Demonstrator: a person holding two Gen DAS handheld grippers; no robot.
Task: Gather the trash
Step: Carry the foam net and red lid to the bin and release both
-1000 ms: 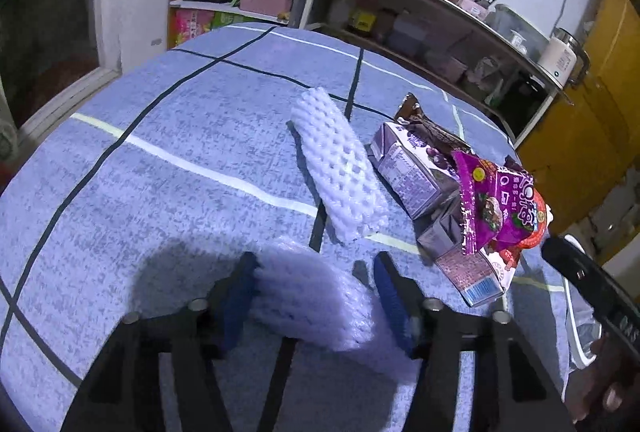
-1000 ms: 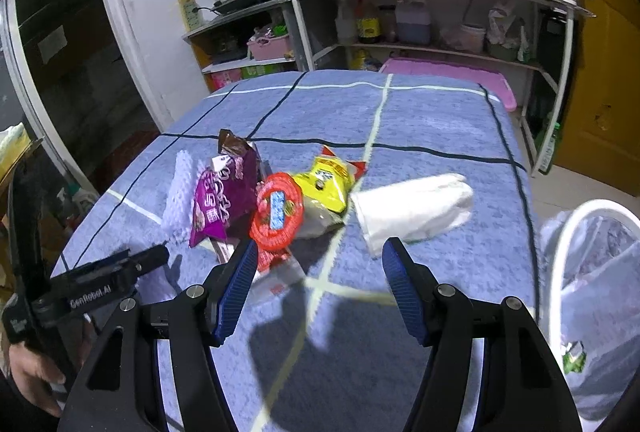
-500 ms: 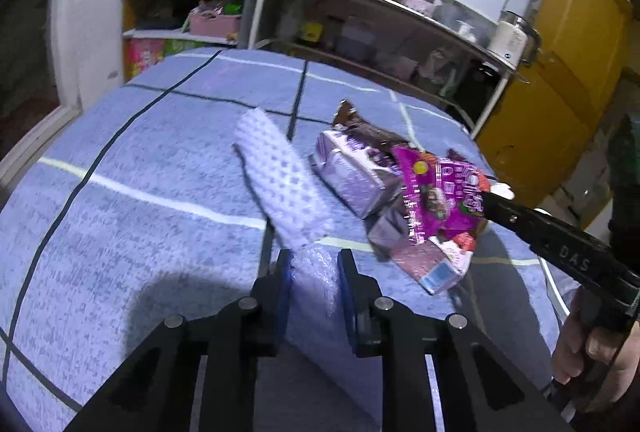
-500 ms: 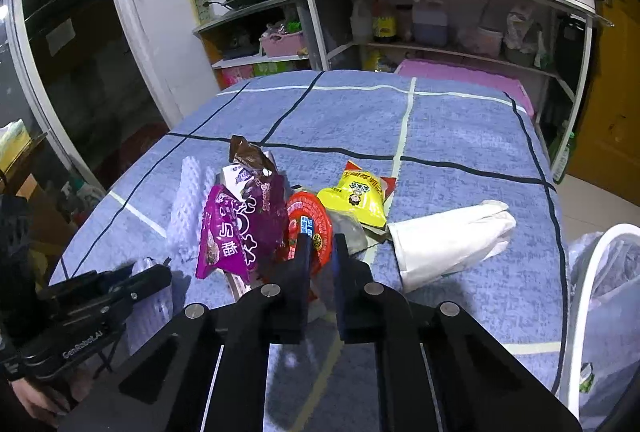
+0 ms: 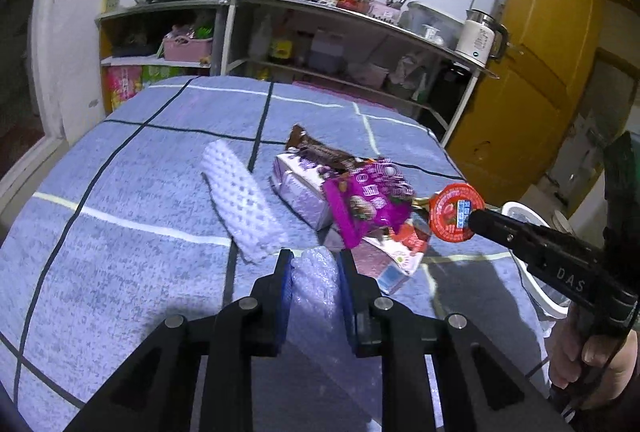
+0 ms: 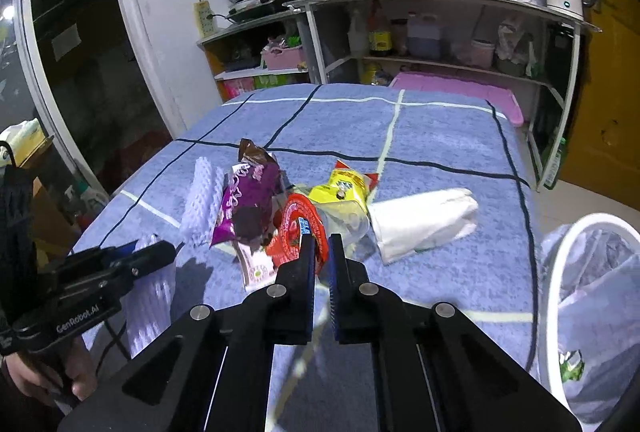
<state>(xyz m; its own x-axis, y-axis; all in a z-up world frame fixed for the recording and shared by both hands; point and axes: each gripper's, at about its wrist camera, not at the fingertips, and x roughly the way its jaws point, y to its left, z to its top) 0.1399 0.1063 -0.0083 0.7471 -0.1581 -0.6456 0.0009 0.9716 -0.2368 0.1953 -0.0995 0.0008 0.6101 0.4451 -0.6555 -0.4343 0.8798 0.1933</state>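
My left gripper point(image 5: 314, 260) is shut on a white foam net sleeve point(image 5: 316, 272) and holds it just above the blue checked cloth point(image 5: 120, 200). From the right wrist view, that left gripper point(image 6: 160, 252) shows at the lower left with the sleeve point(image 6: 152, 296) hanging from it. My right gripper point(image 6: 322, 244) has its jaws closing tight on the edge of a red round lid point(image 6: 298, 228), pads pressing it. That lid point(image 5: 456, 214) appears raised at the right gripper's tip in the left wrist view.
On the cloth lie a second foam sleeve point(image 5: 240, 200), a purple carton point(image 5: 300, 192), a magenta snack bag point(image 5: 368, 200), a brown wrapper point(image 5: 316, 148), a yellow packet point(image 6: 344, 188) and a white bag point(image 6: 424, 220). A lined white-rimmed bin point(image 6: 576, 272) stands off the table's right edge.
Both grippers went from wide open to shut. The left closed on the foam sleeve and rose with it. The right closed on the red lid and lifted it from the pile.
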